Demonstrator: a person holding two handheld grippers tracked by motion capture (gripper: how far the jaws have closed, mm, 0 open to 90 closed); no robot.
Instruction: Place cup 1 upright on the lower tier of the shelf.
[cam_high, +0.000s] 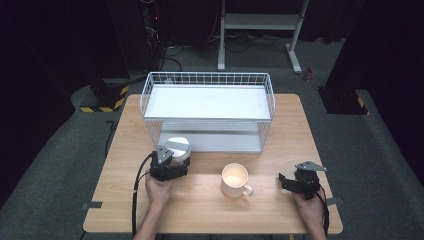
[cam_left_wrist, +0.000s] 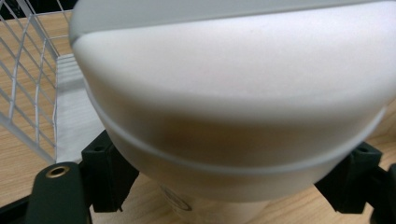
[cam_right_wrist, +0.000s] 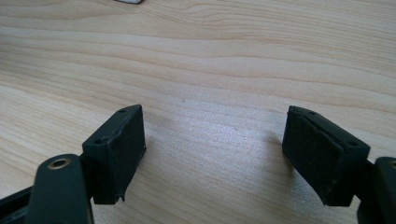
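White lidded cup (cam_high: 177, 149), clamped in the left tool (cam_high: 170, 167), stands against the wire rack (cam_high: 207, 107); right tool (cam_high: 298, 184) wide, mug (cam_high: 235, 180) between.

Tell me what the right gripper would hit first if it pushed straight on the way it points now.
Probably the bare wooden table: the right gripper stands open with nothing between its jaws, angled down at the tabletop. Depth is hard to judge.
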